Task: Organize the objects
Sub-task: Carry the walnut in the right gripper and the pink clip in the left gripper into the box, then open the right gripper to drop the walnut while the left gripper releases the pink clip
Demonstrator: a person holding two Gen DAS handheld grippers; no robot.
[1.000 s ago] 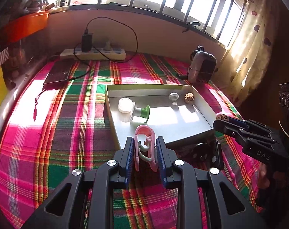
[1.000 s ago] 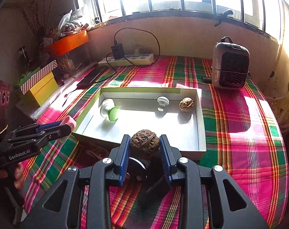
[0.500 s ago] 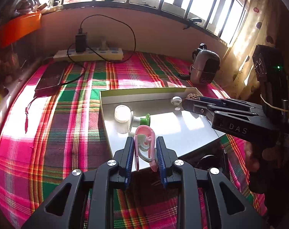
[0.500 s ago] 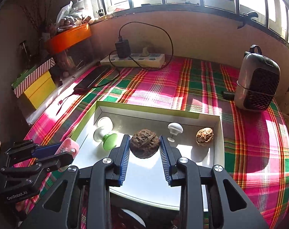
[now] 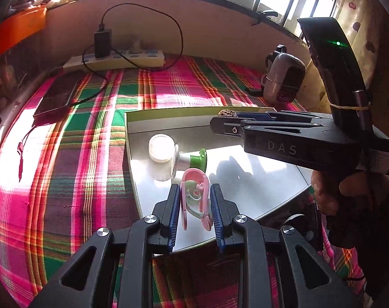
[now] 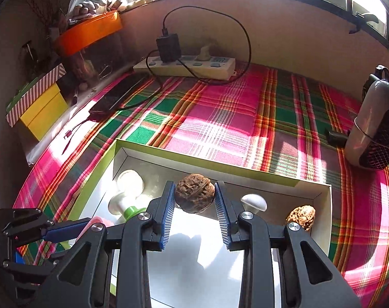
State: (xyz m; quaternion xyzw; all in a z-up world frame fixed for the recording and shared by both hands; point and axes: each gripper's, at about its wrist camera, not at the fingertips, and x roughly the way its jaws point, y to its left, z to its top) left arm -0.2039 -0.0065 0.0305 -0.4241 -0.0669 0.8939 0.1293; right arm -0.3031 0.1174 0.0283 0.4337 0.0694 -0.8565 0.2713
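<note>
On the plaid cloth (image 6: 220,118) below the barred window sits a shallow white tray (image 6: 207,164) with a green outer rim. Both grippers hang over it, each carried in a person's hand; part of the hand (image 5: 330,192) under the right tool shows in the left wrist view.

Left gripper (image 5: 195,205): jaws narrow, blue pads pressed on either side of a pink clip (image 5: 195,197) with a pale green insert. The clip stands on edge between the pads, above the tray's near left portion.

Right gripper (image 6: 194,205): jaws set slightly wider, clamped on a dark brown walnut (image 6: 194,193). The walnut is held above the tray floor, near the far wall, about midway along it. In the left wrist view only its top shows above the fingertips.

Tray contents: a white-and-green suction-type piece (image 6: 127,200) lies on its side in the far left part. In the left wrist view a round white lid-like disc (image 5: 160,148) shows at its end. A small white mushroom-shaped knob (image 6: 254,202) stands near the far wall, just right of the held walnut. A second, lighter walnut (image 6: 301,215) rests in the far right corner, against the wall.

Outside the tray: a power strip (image 6: 184,66) with a black charger plugged in lies along the back wall, its cable running to a dark phone (image 6: 117,97) at the cloth's left edge. A small heater (image 6: 376,133) stands at the right. An orange tray (image 6: 89,34) and a yellow box (image 6: 43,113) sit on the left ledge.
</note>
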